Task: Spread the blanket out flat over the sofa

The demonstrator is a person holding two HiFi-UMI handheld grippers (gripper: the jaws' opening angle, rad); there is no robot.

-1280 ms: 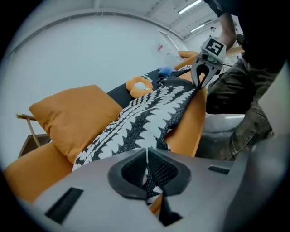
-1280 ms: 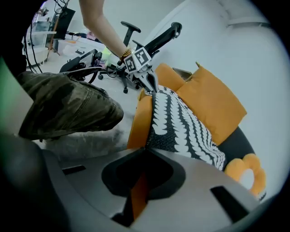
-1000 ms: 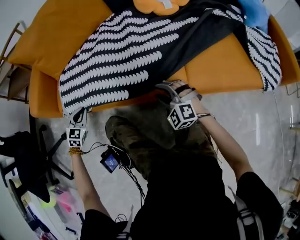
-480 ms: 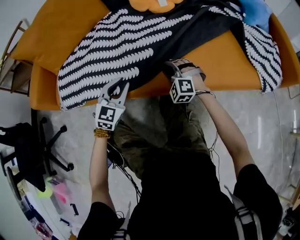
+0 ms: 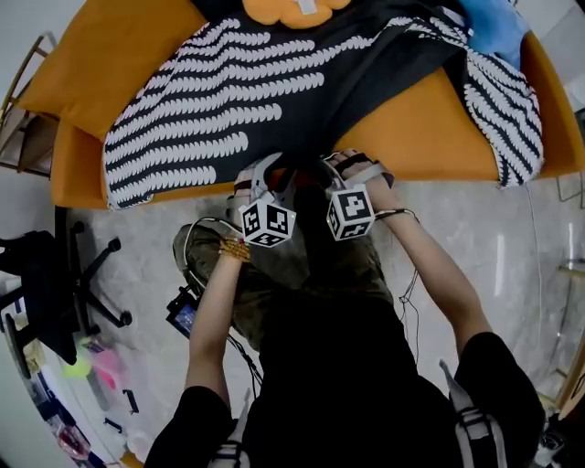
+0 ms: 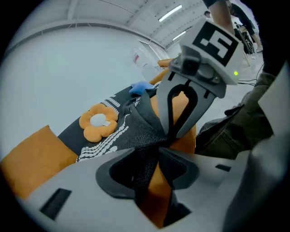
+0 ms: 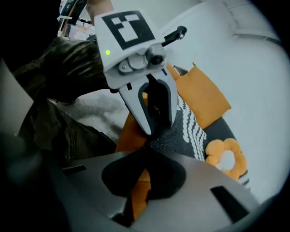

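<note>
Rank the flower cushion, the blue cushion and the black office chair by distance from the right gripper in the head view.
From the right gripper, whose jaws have just closed on the blanket:
1. flower cushion, straight ahead at the back of the sofa.
2. blue cushion, its back right corner.
3. black office chair, far left, on the floor.

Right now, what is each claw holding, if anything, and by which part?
The right claw grips the blanket by its near edge at the sofa front. The left claw holds nothing: its jaws have just been opening, with that edge loose between them.
</note>
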